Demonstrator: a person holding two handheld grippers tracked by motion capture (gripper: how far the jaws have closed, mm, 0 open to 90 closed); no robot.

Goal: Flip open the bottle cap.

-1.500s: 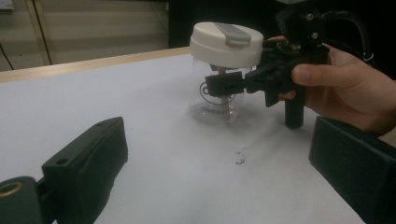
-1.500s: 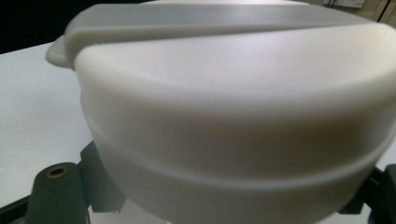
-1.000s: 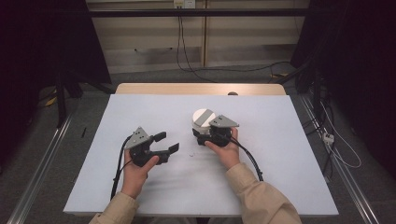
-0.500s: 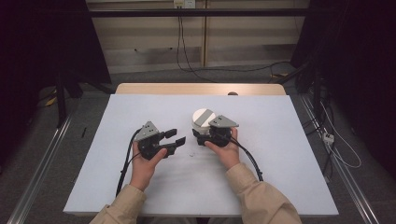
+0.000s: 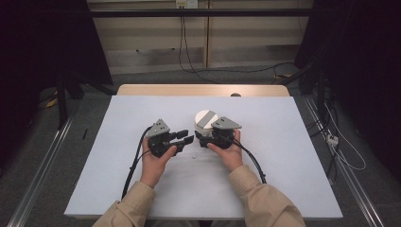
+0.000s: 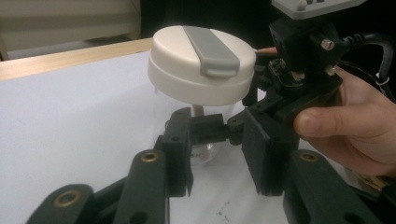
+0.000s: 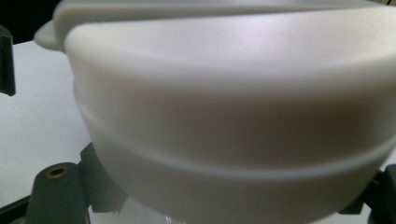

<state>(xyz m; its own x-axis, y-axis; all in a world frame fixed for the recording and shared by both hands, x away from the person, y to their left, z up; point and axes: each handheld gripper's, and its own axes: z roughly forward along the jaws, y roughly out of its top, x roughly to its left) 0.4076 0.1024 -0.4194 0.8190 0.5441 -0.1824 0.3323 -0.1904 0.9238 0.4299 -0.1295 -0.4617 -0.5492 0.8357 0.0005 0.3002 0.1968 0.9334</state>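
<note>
High view: my right gripper (image 5: 204, 140) stands at mid-table (image 5: 283, 156), clenched low on a clear jar with a white lid (image 5: 206, 118); the jar stands upright just beyond my right hand. My left gripper (image 5: 185, 137) lies just left of it, jaws pointing right at the jar, closest of anything to it.

Left gripper view: my jaws have just been closing, yet nothing sits between them; the jar's clear body (image 6: 210, 126) stands straight ahead, past the tips, the grey flip tab (image 6: 211, 50) running across the lid top.

Right gripper view: the lid's rim (image 7: 224, 102) looms just above my jaws, which are shut around the jar below it.
</note>
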